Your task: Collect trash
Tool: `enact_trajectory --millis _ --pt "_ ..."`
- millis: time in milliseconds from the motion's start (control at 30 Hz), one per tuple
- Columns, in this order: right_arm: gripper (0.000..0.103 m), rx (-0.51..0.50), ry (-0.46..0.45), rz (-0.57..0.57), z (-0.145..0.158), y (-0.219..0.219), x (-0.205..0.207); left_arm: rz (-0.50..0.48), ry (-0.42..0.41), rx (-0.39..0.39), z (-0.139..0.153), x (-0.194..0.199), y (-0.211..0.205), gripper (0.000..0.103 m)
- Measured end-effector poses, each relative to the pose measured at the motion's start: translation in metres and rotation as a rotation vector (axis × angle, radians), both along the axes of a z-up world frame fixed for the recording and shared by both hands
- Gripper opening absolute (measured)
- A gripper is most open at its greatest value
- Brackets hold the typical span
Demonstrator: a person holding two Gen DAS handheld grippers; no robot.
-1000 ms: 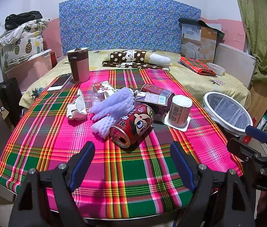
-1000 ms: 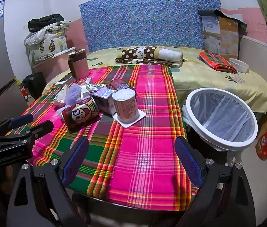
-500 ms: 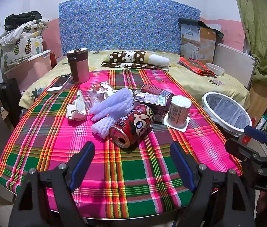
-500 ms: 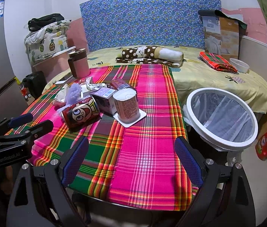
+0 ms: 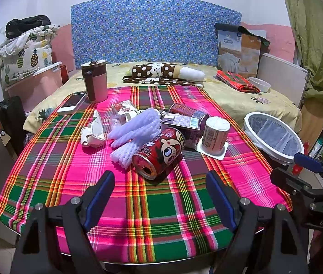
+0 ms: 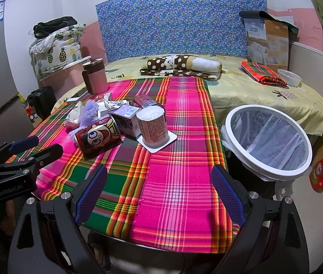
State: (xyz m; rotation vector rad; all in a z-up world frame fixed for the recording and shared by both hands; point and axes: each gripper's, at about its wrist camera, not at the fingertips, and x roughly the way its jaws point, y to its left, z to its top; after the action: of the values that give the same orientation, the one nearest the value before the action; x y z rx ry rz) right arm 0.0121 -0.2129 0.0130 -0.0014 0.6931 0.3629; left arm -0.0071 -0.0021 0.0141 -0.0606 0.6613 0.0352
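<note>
Trash lies in a heap on the plaid table (image 5: 106, 182): a red cartoon can (image 5: 159, 153) on its side, white foam netting (image 5: 136, 132), an upturned yogurt cup (image 5: 215, 134), a purple carton (image 5: 182, 122), a second can (image 5: 184, 109), crumpled paper (image 5: 93, 132) and a wrapper (image 5: 122, 108). My left gripper (image 5: 160, 191) hovers open just short of the red can. My right gripper (image 6: 159, 189) is open over the table's near edge, with the red can (image 6: 97, 134) and yogurt cup (image 6: 153, 127) ahead on its left. A white-rimmed lined bin (image 6: 268, 141) stands to the table's right.
A pink-and-brown mug (image 5: 95, 80) and a phone (image 5: 72, 106) sit at the table's far left. Behind lies a bed (image 5: 241, 91) with a dotted pillow, folded cloth and a white bowl (image 5: 258, 83). A red bottle (image 6: 322, 170) is on the floor by the bin.
Both views have shifted only slightly; the left gripper has crept a little nearer the red can. Both grippers remain open and the trash has not moved.
</note>
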Motion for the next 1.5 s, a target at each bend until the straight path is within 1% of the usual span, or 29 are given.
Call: enact_trajectory --millis 533,1000,1167,1367,1500 --pt "0.093 0.001 0.000 0.000 0.000 0.000 0.000 -0.001 -0.001 -0.003 -0.002 -0.001 0.001 0.083" --pt "0.093 0.000 0.014 0.009 -0.003 0.002 0.003 -0.017 0.012 -0.042 -0.012 0.005 0.006 0.083" --pt "0.093 0.001 0.024 0.019 -0.006 0.004 0.006 -0.027 0.028 -0.040 -0.018 0.010 0.006 0.083" --pt "0.093 0.005 0.034 0.026 -0.010 0.006 0.014 -0.039 0.040 -0.067 -0.023 0.020 0.015 0.083" --pt "0.093 -0.003 0.036 0.037 -0.013 0.010 0.023 -0.045 0.044 -0.041 -0.026 0.031 0.019 0.083"
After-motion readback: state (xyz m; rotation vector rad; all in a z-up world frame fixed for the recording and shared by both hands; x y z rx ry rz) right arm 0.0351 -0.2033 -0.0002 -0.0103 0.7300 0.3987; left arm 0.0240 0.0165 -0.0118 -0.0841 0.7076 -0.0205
